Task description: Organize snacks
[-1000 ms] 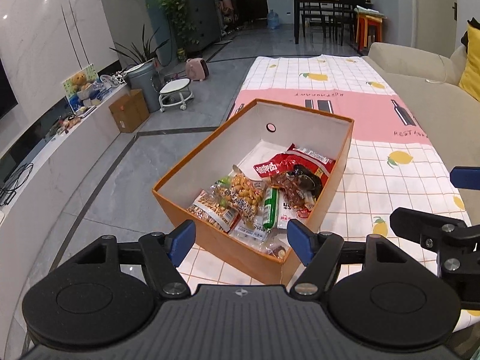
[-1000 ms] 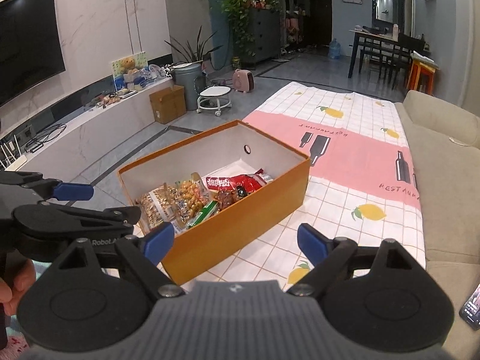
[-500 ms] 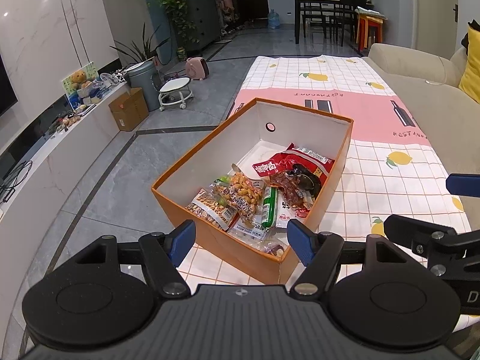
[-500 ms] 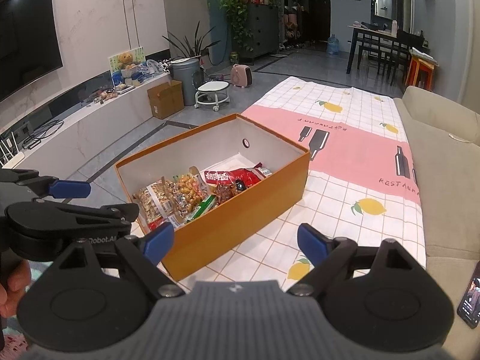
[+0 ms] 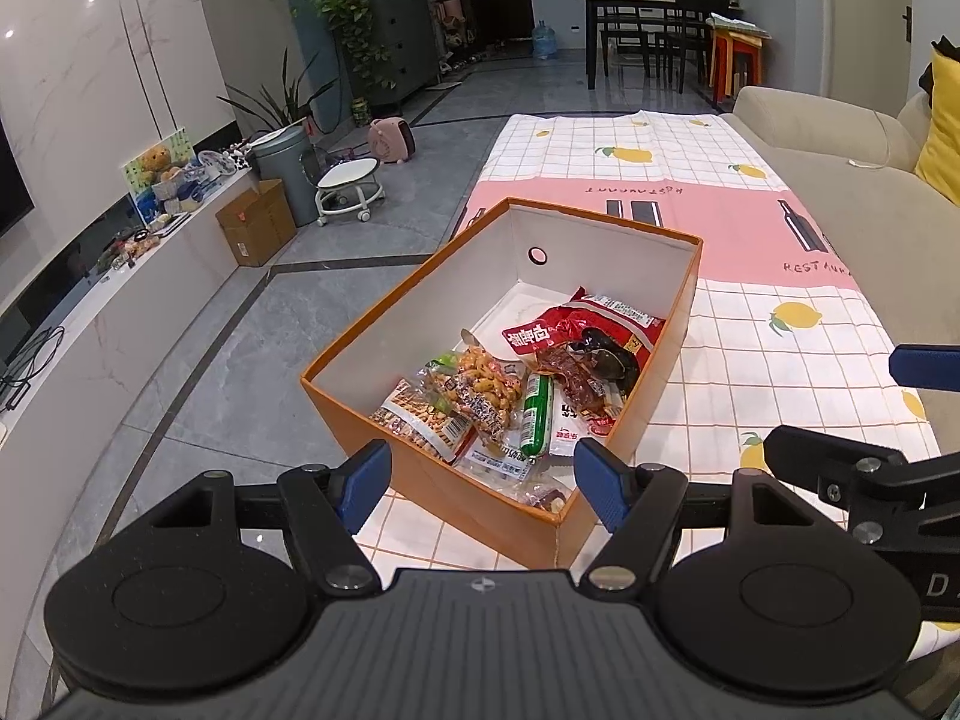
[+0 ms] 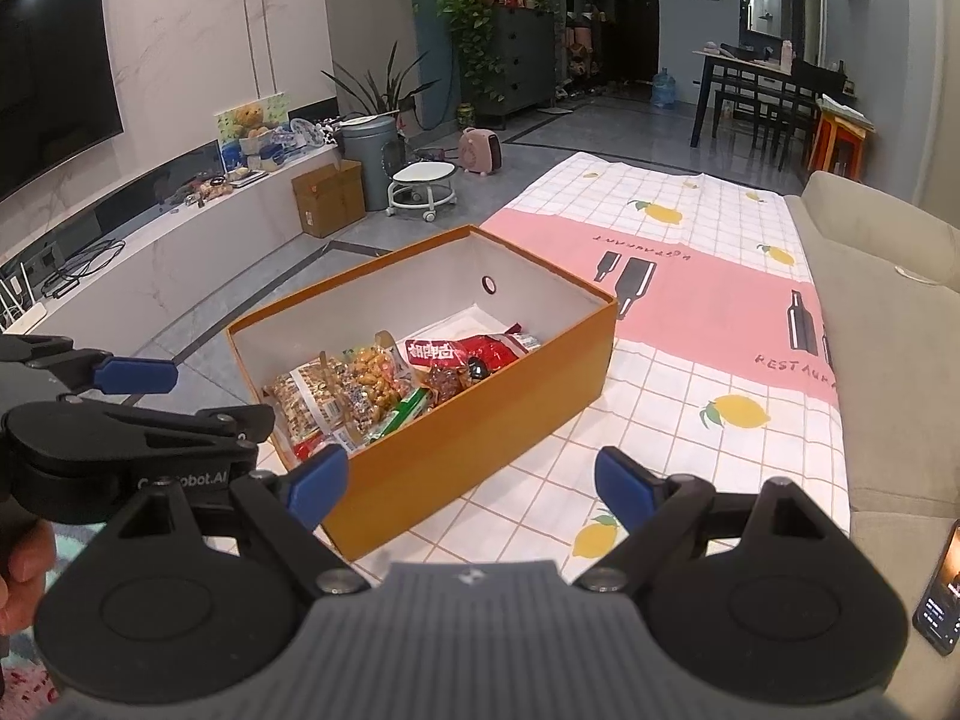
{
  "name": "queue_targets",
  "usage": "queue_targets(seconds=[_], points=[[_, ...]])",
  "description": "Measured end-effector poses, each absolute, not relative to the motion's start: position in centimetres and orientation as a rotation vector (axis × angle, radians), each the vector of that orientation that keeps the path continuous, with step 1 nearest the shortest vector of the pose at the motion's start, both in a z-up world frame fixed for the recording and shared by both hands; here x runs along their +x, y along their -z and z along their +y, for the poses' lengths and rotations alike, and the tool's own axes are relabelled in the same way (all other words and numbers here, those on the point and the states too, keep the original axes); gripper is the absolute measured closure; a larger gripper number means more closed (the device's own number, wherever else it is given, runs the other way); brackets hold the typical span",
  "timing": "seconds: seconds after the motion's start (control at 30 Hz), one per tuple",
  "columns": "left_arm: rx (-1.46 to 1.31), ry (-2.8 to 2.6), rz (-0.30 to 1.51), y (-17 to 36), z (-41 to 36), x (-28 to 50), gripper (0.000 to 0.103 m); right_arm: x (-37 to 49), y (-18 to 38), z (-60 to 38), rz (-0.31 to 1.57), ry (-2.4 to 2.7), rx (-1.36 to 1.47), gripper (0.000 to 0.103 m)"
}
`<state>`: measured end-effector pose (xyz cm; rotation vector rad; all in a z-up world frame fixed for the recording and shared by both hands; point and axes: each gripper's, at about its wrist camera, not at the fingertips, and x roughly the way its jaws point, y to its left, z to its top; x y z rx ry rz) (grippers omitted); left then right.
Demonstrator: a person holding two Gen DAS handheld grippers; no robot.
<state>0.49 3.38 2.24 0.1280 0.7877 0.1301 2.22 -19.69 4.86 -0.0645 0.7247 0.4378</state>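
An open orange box stands on the checked tablecloth. Several snack packs lie in it: a red packet, a peanut bag and a green sausage stick. My left gripper is open and empty, just short of the box's near corner; it also shows in the right wrist view. My right gripper is open and empty near the box's near side; it also shows in the left wrist view.
A beige sofa runs along the table's right side. A phone lies on it. The grey floor, a TV bench, a cardboard box and a white stool are to the left.
Both grippers have drawn back and risen slightly, so the box sits a little farther off. Both stay open and empty.
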Motion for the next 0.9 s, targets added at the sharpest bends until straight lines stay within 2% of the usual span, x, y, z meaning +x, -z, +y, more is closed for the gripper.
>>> queue_targets(seconds=[0.9], points=[[0.121,-0.141,0.783,-2.49,3.89,0.27,0.021,2.23,-4.6,-19.55,0.716,-0.449,-0.074,0.017]])
